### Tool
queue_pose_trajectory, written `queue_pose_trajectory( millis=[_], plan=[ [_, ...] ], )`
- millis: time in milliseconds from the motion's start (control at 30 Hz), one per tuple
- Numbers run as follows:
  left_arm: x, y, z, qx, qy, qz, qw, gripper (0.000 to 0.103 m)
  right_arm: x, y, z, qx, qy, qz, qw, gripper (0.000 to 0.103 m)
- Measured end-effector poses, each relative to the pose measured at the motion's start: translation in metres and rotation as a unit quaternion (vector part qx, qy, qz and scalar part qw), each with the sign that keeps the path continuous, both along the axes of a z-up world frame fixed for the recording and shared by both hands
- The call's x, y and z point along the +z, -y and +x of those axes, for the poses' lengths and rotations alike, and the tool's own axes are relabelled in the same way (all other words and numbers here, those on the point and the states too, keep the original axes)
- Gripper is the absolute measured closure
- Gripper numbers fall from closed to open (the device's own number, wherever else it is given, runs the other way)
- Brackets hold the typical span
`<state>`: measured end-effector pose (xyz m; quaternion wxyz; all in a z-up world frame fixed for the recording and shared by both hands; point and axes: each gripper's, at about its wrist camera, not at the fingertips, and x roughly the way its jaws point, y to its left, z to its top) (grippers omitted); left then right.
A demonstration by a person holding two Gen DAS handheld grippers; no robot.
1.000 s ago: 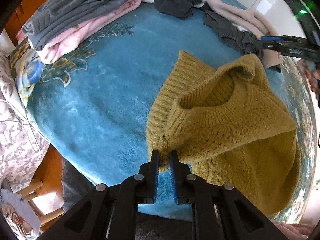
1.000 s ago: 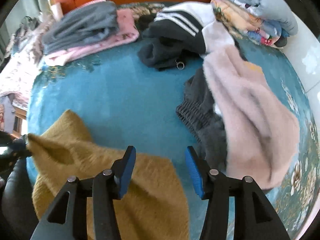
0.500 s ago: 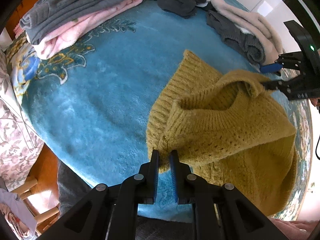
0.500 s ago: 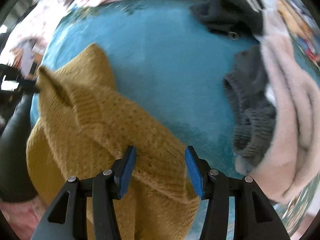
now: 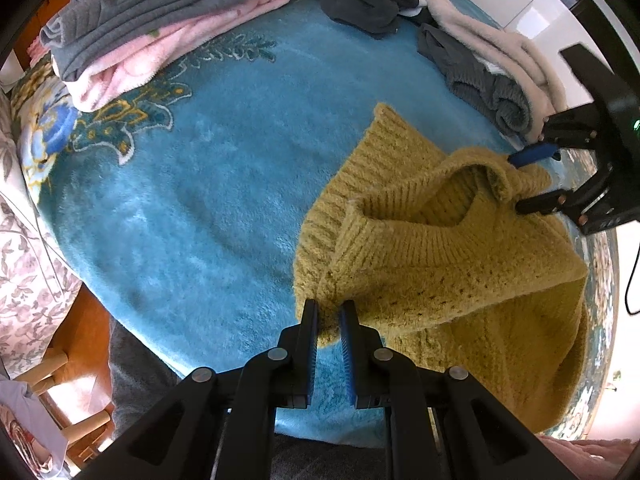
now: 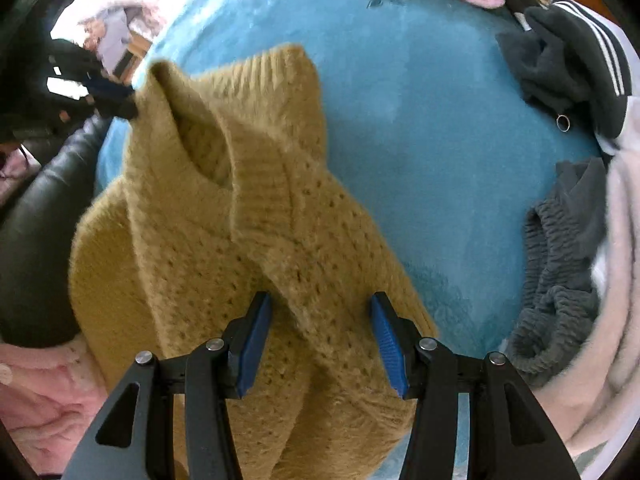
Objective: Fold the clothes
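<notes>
Mustard knit sweater (image 5: 440,264) lies bunched on the blue plush blanket (image 5: 208,184). Left gripper (image 5: 329,312) pinches its ribbed edge, jaws narrow. Right gripper (image 6: 320,320) stands wide, straddling the sweater's opposite shoulder without clamping it

Two fisheye views, each looking forward and down along its own gripper's fingers. The left wrist view sits close above the near edge of a blue blanket (image 5: 192,200), facing across it toward piled clothes (image 5: 160,28) at the far side. The right wrist view hovers close over a mustard sweater (image 6: 248,240), angled leftward. Both share the sweater and blanket (each also catches the other gripper at its frame edge).
</notes>
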<state>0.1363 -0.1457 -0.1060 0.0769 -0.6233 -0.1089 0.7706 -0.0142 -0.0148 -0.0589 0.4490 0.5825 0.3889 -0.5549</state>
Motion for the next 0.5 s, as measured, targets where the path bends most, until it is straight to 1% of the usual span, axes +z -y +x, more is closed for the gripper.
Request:
queue_pose_trajectory(
  millis=[67, 133, 200, 267, 367, 433, 467, 500],
  plan=[
    [-0.001, -0.002, 0.002, 0.0, 0.0, 0.0, 1.0, 0.089, 0.011, -0.001, -0.007, 0.003, -0.004, -0.008, 1.0, 0.051],
    [-0.002, -0.005, 0.004, 0.001, 0.001, 0.0, 1.0, 0.089, 0.015, -0.002, -0.015, 0.003, -0.012, -0.003, 1.0, 0.048],
    [-0.002, -0.008, 0.007, 0.001, 0.0, 0.001, 1.0, 0.089, 0.007, 0.0, -0.021, 0.011, -0.012, 0.016, 1.0, 0.048],
    [-0.006, 0.018, -0.015, 0.002, 0.0, 0.003, 1.0, 0.089, -0.002, 0.003, -0.022, 0.018, -0.003, 0.026, 1.0, 0.048],
    [-0.006, 0.025, -0.023, 0.004, -0.001, 0.005, 1.0, 0.089, -0.013, 0.008, -0.024, 0.017, -0.001, 0.035, 0.999, 0.048],
    [-0.002, 0.029, -0.038, 0.004, -0.001, 0.006, 1.0, 0.089, -0.019, 0.01, -0.026, 0.012, -0.001, 0.038, 0.999, 0.048],
    [0.0, 0.031, -0.046, 0.004, -0.001, 0.006, 1.0, 0.089, -0.018, 0.009, -0.027, 0.004, -0.001, 0.036, 0.999, 0.05],
    [0.0, 0.031, -0.05, 0.004, -0.001, 0.007, 1.0, 0.089, -0.016, 0.007, -0.027, -0.009, 0.003, 0.03, 1.0, 0.061]
  ],
)
